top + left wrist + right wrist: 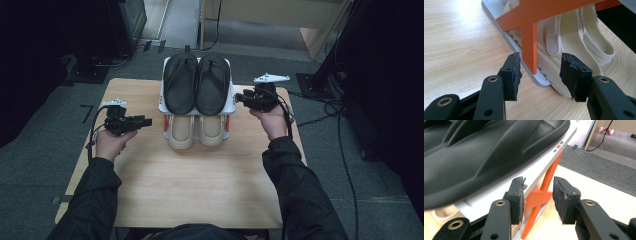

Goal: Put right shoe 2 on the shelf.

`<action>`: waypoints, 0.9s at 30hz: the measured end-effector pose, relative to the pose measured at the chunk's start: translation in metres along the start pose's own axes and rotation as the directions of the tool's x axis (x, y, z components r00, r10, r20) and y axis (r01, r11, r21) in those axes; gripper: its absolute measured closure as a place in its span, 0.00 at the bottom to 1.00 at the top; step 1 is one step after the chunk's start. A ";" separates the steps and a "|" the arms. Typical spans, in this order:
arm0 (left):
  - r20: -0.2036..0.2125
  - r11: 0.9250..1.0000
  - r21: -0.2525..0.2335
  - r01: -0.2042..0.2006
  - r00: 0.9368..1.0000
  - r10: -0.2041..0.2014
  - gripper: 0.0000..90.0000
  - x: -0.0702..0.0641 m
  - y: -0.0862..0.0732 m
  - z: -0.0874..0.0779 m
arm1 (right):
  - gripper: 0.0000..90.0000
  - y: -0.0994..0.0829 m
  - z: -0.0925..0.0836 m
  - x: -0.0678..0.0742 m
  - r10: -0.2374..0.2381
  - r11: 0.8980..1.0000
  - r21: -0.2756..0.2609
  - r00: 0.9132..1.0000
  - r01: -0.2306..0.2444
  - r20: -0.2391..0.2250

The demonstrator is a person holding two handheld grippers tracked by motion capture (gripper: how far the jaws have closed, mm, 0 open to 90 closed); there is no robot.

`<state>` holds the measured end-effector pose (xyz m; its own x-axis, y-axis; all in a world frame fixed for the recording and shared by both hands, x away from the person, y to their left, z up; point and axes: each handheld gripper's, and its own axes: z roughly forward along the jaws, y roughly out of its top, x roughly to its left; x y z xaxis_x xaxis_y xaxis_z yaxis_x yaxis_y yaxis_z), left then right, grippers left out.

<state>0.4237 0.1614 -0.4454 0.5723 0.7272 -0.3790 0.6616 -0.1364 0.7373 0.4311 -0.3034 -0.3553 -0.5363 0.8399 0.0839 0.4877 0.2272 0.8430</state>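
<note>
A small two-tier rack with white shelves and orange cross braces stands at the far middle of the table. A pair of black flip-flops lies on its top shelf, and cream clogs sit on the lower shelf. My left gripper hovers left of the rack, open, its jaws framing the lower shelf's corner and a clog without touching. My right gripper is open at the right edge of the top shelf, under a black sole, with the orange brace seen between the jaws.
The wooden table has bare surface in front of the rack and on both sides. Cables trail over the grey floor at right. Dark equipment stands at both sides, and a light wooden unit at the back right.
</note>
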 end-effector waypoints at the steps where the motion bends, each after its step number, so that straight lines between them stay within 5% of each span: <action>1: 0.000 1.000 0.001 0.000 1.000 0.000 0.56 0.000 0.000 0.000 | 0.68 -0.002 -0.001 0.000 -0.002 1.000 0.005 1.000 0.002 -0.001; 27: 0.010 0.999 0.026 -0.029 1.000 0.029 0.53 -0.013 -0.006 0.003 | 0.62 -0.076 -0.021 0.013 -0.043 0.999 0.000 0.998 0.043 -0.049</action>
<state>0.4136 0.1510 -0.4464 0.5956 0.7165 -0.3632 0.6571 -0.1746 0.7333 0.3725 -0.3207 -0.4071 -0.5896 0.8043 0.0733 0.4642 0.2632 0.8457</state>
